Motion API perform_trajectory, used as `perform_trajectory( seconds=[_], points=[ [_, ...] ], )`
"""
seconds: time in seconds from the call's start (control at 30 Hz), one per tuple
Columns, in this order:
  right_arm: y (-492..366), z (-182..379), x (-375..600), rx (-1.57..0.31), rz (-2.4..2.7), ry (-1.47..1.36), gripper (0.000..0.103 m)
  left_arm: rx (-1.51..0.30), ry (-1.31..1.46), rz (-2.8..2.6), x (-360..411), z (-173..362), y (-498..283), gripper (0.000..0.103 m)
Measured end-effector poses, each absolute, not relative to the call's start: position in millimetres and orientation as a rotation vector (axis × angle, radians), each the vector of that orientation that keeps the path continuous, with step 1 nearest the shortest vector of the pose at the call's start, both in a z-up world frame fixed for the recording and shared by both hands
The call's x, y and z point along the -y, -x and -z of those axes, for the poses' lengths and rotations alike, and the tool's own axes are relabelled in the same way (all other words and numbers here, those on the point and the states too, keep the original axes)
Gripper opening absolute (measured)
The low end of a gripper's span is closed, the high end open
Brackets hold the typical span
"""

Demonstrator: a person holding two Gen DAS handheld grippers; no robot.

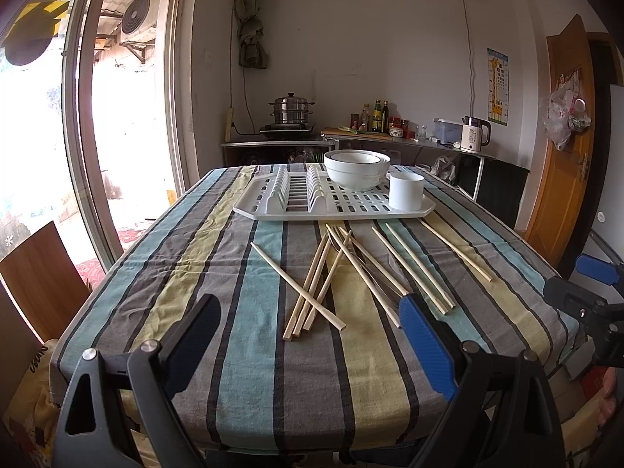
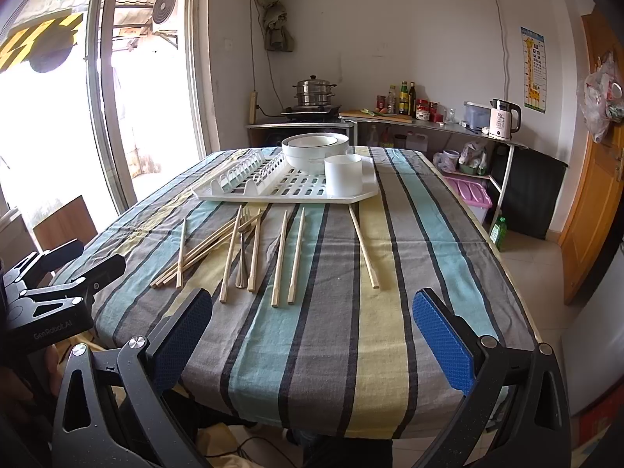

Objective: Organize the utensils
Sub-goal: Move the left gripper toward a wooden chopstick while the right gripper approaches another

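Note:
Several wooden chopsticks [image 1: 312, 277] lie scattered on the striped tablecloth, with a metal fork [image 1: 343, 243] among them; they also show in the right wrist view, chopsticks [image 2: 280, 259] and fork [image 2: 242, 251]. Behind them sits a white dish rack tray [image 1: 296, 208] holding stacked white bowls [image 1: 357, 167] and a white cylindrical cup [image 1: 406, 191]. My left gripper [image 1: 310, 316] is open and empty above the near table edge, short of the chopsticks. My right gripper [image 2: 312, 312] is open and empty, also near the front edge.
The striped table [image 2: 390, 312] has its front edge just below both grippers. A wooden chair [image 1: 39, 277] stands at the left by a glass door. A counter with a steamer pot [image 1: 290, 109], bottles and a kettle [image 1: 474, 134] lines the back wall.

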State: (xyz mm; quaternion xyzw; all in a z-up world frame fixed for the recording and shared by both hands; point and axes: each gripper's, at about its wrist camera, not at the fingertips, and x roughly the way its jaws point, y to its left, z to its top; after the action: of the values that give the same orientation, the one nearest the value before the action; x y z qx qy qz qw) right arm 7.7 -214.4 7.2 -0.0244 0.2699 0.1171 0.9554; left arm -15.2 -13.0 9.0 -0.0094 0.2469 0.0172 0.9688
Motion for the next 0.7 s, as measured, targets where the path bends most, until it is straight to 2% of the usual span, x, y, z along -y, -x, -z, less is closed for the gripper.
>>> perform_trajectory(
  seconds=[0.2,0.7],
  points=[
    [-9,-6,215,-0.550,-0.239,0.051,0.103,-0.513,0.034,-0.031,11,-8,10,0.094],
    [-67,-1,219,-0.591,-0.250,0.071,0.103,-0.648,0.114,-0.089,-26,10,-55,0.076]
  ],
)
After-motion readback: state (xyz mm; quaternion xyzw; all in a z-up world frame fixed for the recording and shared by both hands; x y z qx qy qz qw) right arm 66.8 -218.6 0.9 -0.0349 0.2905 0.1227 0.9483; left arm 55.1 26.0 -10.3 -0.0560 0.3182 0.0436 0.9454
